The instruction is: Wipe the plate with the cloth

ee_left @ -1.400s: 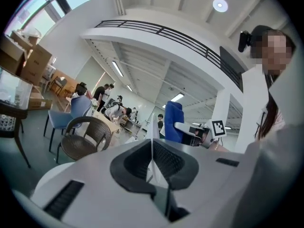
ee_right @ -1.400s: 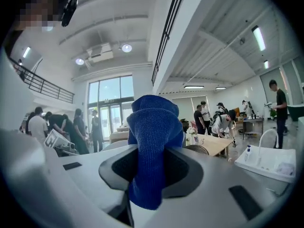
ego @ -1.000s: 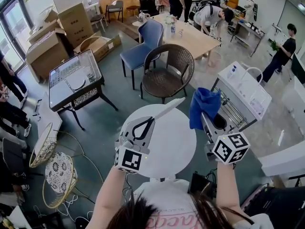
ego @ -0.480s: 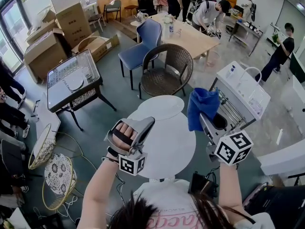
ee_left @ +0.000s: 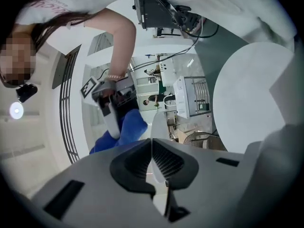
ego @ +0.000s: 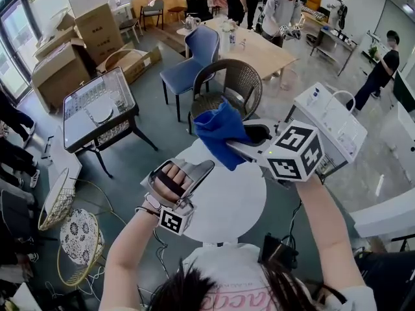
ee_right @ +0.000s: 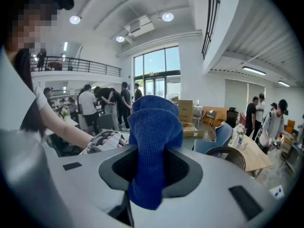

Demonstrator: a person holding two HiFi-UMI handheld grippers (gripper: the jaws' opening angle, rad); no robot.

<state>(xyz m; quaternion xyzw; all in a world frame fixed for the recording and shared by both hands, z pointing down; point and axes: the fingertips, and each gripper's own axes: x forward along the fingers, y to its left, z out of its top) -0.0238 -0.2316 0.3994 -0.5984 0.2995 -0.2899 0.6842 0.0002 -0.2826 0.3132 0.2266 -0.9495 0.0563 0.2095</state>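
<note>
My left gripper is shut on the rim of a white plate, which shows edge-on between its jaws in the left gripper view. In the head view the plate is mostly hidden beneath the blue cloth. My right gripper is shut on that cloth and holds it just beyond the left gripper's tip, above the far edge of the round white table. The left gripper view shows the right gripper and the cloth close to the plate's face; whether they touch cannot be told.
Behind the table stand a brown wicker chair and a blue chair. A white cart with a wire rack is at the right, a glass-topped side table at the left. Several people stand round a wooden table.
My right gripper has swung left with the cloth, from the table's right side to over the plate. The left gripper rolled, turning the plate from edge-on to flat, and stayed in place.
</note>
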